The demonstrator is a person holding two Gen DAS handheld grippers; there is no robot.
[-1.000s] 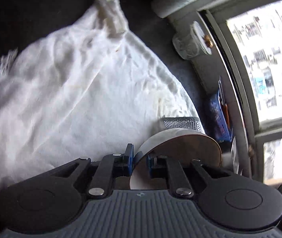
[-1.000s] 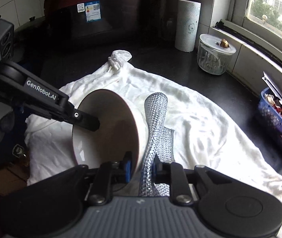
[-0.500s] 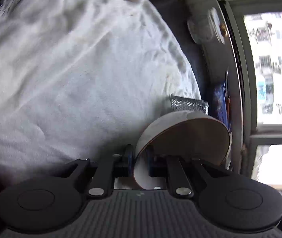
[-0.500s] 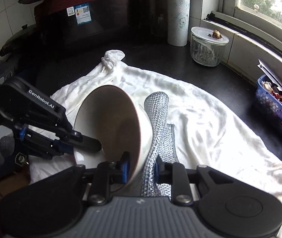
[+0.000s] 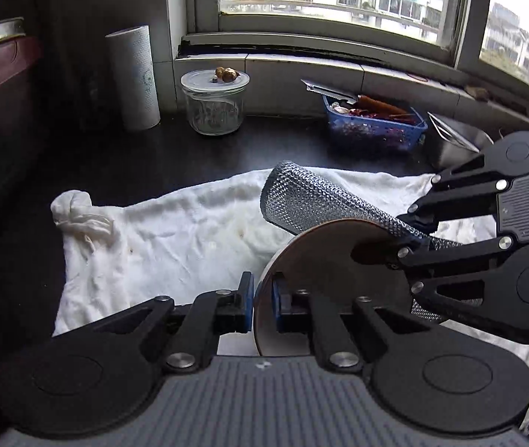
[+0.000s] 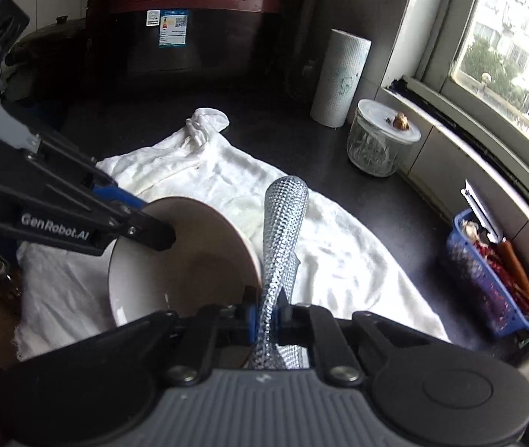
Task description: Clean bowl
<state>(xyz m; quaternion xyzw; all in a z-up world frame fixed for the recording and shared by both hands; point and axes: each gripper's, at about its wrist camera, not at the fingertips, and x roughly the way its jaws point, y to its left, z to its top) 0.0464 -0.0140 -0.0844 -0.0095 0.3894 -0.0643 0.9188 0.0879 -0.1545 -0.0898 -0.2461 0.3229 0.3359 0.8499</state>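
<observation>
A bowl [image 5: 331,264], brown inside and white outside, is tilted on its side above a white cloth [image 5: 175,246]. My left gripper [image 5: 262,301] is shut on the bowl's rim. My right gripper [image 6: 267,311] is shut on a silver mesh scouring cloth [image 6: 283,231], which stands up beside the bowl's [image 6: 190,260] outer wall. In the left wrist view the silver cloth [image 5: 312,201] lies across the bowl's far rim, with the right gripper [image 5: 409,234] at the right. In the right wrist view the left gripper [image 6: 145,219] holds the bowl's left rim.
On the dark counter [image 5: 175,156] stand a paper towel roll [image 5: 134,78], a lidded glass jar [image 5: 214,102] and a blue basket [image 5: 372,126] under the window. A dark red cooker [image 6: 182,33] stands at the back. A metal container [image 5: 454,138] is at the right.
My left gripper has swung round with the bowl, from looking down at the cloth to facing the window. The silver cloth has moved from inside the bowl to its outer wall.
</observation>
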